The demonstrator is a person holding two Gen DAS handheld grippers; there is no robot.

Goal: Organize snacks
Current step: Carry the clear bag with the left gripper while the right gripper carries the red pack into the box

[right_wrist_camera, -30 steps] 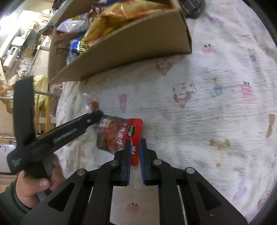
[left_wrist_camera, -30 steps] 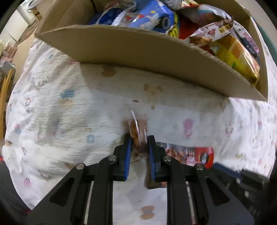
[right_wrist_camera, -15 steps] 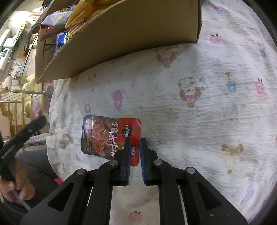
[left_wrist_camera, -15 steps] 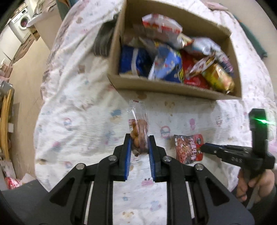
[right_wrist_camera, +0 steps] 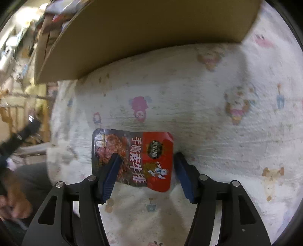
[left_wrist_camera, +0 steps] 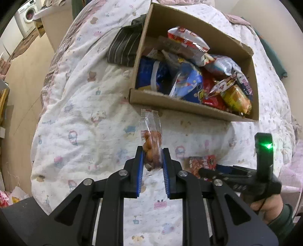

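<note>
Cartoon-printed bedding (left_wrist_camera: 81, 106) covered the bed, a cardboard box (left_wrist_camera: 181, 106) of snacks resting on it. At left, the left gripper (left_wrist_camera: 152, 160) pinched a clear nut packet (left_wrist_camera: 151, 143) aloft, probably bound for the box. Rightward, the right gripper (right_wrist_camera: 146, 168), its jaws just widened, straddled the red jerky pouch (right_wrist_camera: 132, 159) lying flat, apparently readying a pickup.

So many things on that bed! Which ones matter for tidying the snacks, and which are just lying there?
Part of the job:
- clear nut packet, clamped in the left gripper
- red snack pouch, between the open right gripper fingers
- cardboard box of snacks

Just lying about:
- striped cloth
- washing machine
</note>
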